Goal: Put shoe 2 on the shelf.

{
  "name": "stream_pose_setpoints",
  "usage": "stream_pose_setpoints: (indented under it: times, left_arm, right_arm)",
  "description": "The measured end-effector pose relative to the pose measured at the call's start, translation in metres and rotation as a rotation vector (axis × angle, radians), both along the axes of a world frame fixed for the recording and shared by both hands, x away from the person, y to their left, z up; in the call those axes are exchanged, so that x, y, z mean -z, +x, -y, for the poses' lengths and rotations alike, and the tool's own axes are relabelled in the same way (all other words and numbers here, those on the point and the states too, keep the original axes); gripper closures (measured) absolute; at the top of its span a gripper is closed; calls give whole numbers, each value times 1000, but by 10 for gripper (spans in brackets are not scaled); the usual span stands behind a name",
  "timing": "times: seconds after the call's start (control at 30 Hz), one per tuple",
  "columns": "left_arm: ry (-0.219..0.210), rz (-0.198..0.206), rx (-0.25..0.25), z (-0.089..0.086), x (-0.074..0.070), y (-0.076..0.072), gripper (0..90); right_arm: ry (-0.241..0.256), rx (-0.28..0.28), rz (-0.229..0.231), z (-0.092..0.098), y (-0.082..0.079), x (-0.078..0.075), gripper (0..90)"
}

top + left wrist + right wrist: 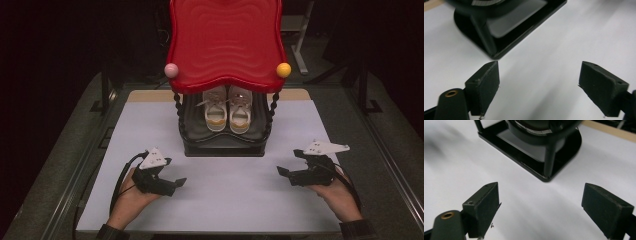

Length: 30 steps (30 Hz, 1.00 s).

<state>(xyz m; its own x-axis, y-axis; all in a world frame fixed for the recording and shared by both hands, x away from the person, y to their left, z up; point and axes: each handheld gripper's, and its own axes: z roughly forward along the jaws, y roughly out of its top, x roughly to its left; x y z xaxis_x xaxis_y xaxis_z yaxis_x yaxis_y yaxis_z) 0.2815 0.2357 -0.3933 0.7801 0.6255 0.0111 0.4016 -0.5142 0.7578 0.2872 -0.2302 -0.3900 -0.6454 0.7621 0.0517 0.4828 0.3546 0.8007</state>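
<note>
Jaws spread wide on both sides, nothing between them but bare white surface. Left gripper (167,184) sits low on the table (225,200), well short of the black rack (223,145), its jaws angled in toward the middle. Right gripper (290,175) mirrors it on the other side, also released, also pointing inward. Between the two lies a broad open stretch of white table, free room all the way up to the rack's front edge.

Up close from the left gripper (539,87), the rack's rounded base corner (496,53) comes just ahead of the near jaw, apart from it, with clear white table running off to the far side. From the right gripper (540,207), the rack's other corner and one post (549,160) stand ahead, between the two jaws' lines, with a gap of table in front.

A pair of white shoes (227,112) stands side by side on the rack's lower shelf, toes facing the person, tucked under the red wavy top (225,45). Pink ball (171,69) and yellow ball (283,69) mark the top's front corners.
</note>
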Motion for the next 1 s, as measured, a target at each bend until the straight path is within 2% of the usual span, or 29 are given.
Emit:
stream_pose_setpoints:
  times: [0.13, 0.17, 0.4, 0.5, 0.57, 0.7, 0.83, 0.93, 1.0]
  left_arm:
    - [36, -8, -12, -9, 7, -4, 149]
    - [52, -19, -18, -15, 12, -6, 141]
    - [77, -121, -24, -37, 32, -8, 133]
    - [87, -141, -30, -46, 39, -9, 133]
    - [86, -130, -35, -52, 41, -11, 132]
    - [92, -84, -36, -63, 46, -14, 132]
    - [101, -77, -52, -68, 52, -13, 132]
    - [83, -72, -53, -69, 54, -13, 130]
    - [75, -61, -50, -69, 55, -14, 130]
  right_arm:
    - [-11, 26, -2, 3, -4, 8, 135]
    - [-22, 39, -3, 6, -5, 13, 134]
    - [-59, 75, -29, 16, -10, 30, 126]
    - [-88, 81, -42, 19, -12, 38, 106]
    - [-107, 82, -52, 21, -14, 43, 94]
    - [-135, 82, -72, 24, -17, 50, 78]
    - [-170, 77, -74, 25, -19, 56, 65]
    - [-203, 68, -84, 25, -20, 62, 57]
    - [-172, 74, -97, 28, -19, 64, 58]
